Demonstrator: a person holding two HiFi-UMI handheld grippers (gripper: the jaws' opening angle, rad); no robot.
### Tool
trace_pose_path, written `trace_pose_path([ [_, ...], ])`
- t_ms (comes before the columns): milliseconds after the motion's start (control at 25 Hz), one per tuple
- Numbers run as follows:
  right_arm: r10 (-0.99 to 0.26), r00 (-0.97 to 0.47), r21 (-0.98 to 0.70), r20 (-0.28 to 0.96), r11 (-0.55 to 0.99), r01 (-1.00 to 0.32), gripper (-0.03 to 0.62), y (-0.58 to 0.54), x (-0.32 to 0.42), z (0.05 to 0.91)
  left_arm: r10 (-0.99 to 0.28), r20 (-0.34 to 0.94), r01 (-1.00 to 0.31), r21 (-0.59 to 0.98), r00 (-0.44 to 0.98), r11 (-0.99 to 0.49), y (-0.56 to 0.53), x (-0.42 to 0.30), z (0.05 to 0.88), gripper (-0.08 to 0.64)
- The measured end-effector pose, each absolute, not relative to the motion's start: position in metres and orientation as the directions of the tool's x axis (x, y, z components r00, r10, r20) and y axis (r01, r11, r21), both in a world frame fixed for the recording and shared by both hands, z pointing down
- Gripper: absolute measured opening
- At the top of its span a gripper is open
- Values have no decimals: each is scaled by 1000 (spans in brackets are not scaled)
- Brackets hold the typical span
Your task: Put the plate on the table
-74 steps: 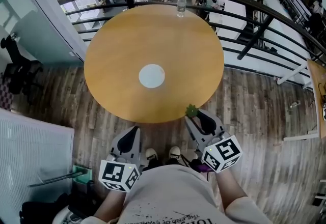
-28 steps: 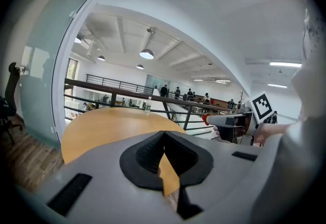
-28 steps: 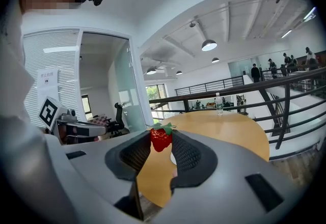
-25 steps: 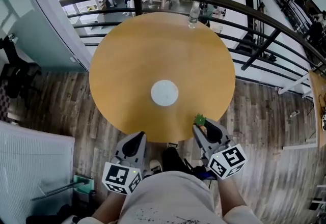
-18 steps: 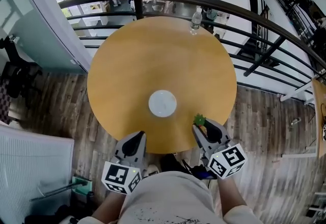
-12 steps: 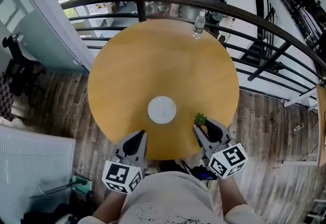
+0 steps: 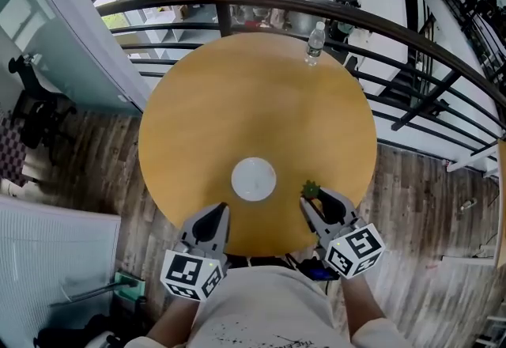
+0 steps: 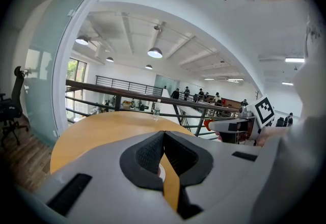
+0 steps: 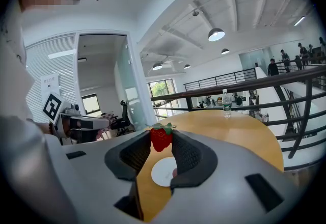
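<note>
A small white plate [image 7: 254, 179] lies flat on the round wooden table [image 7: 237, 93], near its front edge. It also shows between the right jaws as the white plate [image 9: 164, 171]. My right gripper [image 7: 314, 194] is shut on a red strawberry [image 9: 161, 138] with a green top [image 7: 311, 190], held over the table's near edge just right of the plate. My left gripper [image 7: 213, 216] hovers at the table's near edge, left of the plate, its jaws shut [image 8: 163, 142] with nothing between them.
A clear water bottle [image 7: 315, 42] stands at the table's far edge. A dark metal railing [image 7: 332, 10] curves behind the table, with a drop to a lower floor beyond it. A black office chair [image 7: 35, 113] stands far left on the wood floor.
The view has shifted so the table and plate sit nearer to me; both grippers now reach over the table's near edge. The strawberry stays held in the right gripper.
</note>
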State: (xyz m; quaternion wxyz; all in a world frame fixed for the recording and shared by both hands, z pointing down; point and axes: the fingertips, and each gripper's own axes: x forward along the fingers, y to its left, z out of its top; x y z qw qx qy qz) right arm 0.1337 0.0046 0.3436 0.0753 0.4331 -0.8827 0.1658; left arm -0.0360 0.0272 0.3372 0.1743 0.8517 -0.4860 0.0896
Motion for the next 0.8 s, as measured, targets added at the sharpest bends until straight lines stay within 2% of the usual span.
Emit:
trace_pose_path([
  [480, -783, -546, -233, 298, 496, -837, 146, -9, 113, 346, -741, 333, -812, 204, 583, -547, -7, -54, 336, 21],
  [800, -770, -538, -227, 344, 488, -843, 146, -11, 102, 363, -712, 361, -798, 228, 602, -558, -13, -60, 352, 21],
])
